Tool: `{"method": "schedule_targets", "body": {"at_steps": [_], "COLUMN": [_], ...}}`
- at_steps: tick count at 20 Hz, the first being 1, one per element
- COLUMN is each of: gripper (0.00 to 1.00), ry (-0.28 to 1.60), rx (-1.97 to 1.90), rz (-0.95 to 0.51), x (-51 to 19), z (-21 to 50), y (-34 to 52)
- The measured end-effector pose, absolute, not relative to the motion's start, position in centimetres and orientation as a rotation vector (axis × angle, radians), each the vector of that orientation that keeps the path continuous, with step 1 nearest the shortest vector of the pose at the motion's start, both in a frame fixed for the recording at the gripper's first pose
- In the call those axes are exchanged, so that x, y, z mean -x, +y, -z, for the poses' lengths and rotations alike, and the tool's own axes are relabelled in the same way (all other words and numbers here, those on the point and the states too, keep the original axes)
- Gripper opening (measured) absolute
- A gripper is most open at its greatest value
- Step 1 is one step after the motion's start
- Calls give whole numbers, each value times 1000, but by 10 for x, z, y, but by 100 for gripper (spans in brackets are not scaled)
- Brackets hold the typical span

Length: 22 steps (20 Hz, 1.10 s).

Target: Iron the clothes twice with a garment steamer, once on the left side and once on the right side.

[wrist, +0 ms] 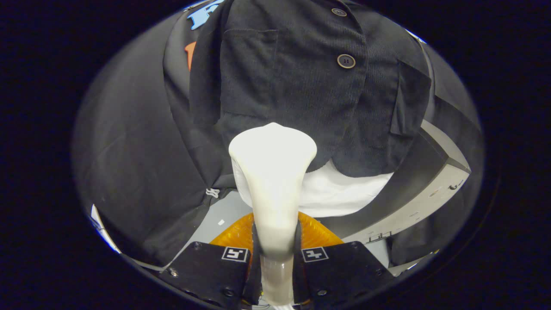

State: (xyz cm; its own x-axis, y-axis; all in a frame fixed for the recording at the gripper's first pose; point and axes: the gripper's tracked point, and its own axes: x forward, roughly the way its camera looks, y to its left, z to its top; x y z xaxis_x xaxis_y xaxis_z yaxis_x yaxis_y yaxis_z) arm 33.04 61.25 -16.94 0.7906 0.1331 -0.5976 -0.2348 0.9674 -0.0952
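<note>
My gripper (276, 254) is shut on the handle of a cream-white garment steamer (273, 172), one finger pressing each side of its neck. The steamer's flared head points away from me and sits against the lower hem of a dark corduroy jacket (301, 86) that hangs in front. The head lies on the jacket's left half, below its left chest pocket (249, 71). A brown button (346, 61) marks the jacket's front seam, to the right of the head. A white garment (335, 193) hangs out from under the jacket's hem.
An orange ribbed round object (234, 234) lies just beyond my fingers, partly hidden behind the steamer. A grey surface (224, 211) lies beneath it. A grey cabinet-like unit (430, 189) stands lower right. Black cloth (129, 150) covers the booth wall on the left.
</note>
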Motion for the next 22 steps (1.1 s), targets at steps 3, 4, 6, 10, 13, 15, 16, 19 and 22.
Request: {"method": "schedule_targets", "body": {"at_steps": [3, 4, 6, 10, 13, 15, 16, 19, 22], "gripper": [32, 32, 32, 32, 32, 32, 32, 32, 32], "ry": [621, 610, 595, 529, 464, 410, 386, 290, 221], "rx": [161, 159, 145, 127, 96, 78, 60, 33, 5], "rz": [-206, -213, -222, -242, -245, -242, -239, -228, -207], "x": [-322, -319, -307, -280, -261, -247, -240, -223, -186], "z": [160, 155, 147, 117, 88, 68, 59, 32, 10], "y": [602, 596, 581, 540, 491, 450, 430, 354, 279]}}
